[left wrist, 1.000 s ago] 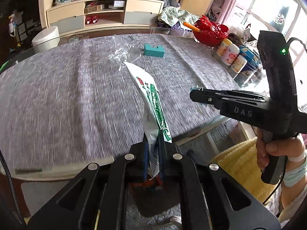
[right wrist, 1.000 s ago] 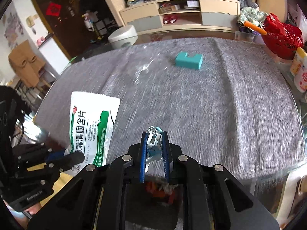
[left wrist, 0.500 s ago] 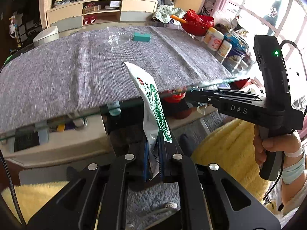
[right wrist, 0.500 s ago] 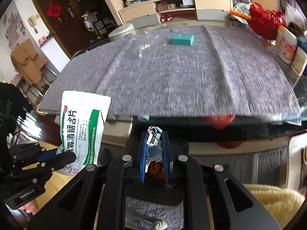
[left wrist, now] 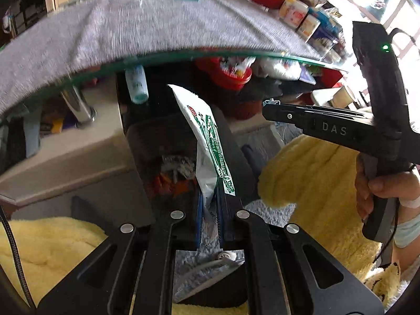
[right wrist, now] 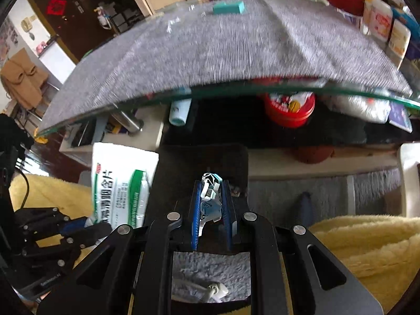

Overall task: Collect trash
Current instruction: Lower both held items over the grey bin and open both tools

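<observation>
My left gripper [left wrist: 209,197] is shut on a white and green packet [left wrist: 207,141] that stands up from its jaws; the packet also shows in the right wrist view [right wrist: 120,183]. My right gripper [right wrist: 211,191] is shut on a small crumpled white and teal wrapper [right wrist: 209,194]. Both grippers are held below the table's glass edge, over a dark bin [left wrist: 170,157] with trash inside. The right gripper shows from the side in the left wrist view [left wrist: 270,107], to the right of the packet.
The glass table with a grey cloth [right wrist: 223,50] is above and ahead. A teal block [right wrist: 227,8] and clear plastic [right wrist: 181,18] lie on it. A red tub [right wrist: 288,110] and bottle [right wrist: 179,111] sit under it. Yellow fleece [left wrist: 315,173] lies on both sides.
Both grippers have dropped from above the table to below its front edge and over the dark bin, each still holding its piece of trash.
</observation>
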Available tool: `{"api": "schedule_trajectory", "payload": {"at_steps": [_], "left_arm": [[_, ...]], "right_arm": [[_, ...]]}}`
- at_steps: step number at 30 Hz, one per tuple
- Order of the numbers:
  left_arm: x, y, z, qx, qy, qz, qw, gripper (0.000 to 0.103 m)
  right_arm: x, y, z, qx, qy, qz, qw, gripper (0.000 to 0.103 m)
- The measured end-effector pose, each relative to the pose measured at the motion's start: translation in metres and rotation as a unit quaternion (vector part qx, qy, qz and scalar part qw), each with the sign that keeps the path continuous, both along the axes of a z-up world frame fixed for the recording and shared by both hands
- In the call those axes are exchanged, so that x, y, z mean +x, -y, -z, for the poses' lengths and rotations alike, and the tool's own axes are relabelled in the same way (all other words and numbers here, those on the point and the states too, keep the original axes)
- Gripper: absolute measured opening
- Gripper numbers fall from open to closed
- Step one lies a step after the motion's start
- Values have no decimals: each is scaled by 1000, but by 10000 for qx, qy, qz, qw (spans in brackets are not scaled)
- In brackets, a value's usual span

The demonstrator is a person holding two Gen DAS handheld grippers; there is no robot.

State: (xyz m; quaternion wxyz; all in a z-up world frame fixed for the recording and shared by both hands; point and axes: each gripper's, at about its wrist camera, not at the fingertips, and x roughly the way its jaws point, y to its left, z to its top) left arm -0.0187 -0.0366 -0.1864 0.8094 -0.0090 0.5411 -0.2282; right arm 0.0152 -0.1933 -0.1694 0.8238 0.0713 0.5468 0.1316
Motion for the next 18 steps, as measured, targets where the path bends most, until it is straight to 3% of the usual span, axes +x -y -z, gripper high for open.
{"api": "schedule_trajectory", "payload": {"at_steps": [9,18], "left_arm": [[24,0,47,176,-438,-221,9986,8],[40,-3,64,42,-674,-360,9971,13]], "right_arm": [[15,-17,40,-30,-464,-114,9989,17],[30,-19,55,20,-630,-60,9980,20]]}}
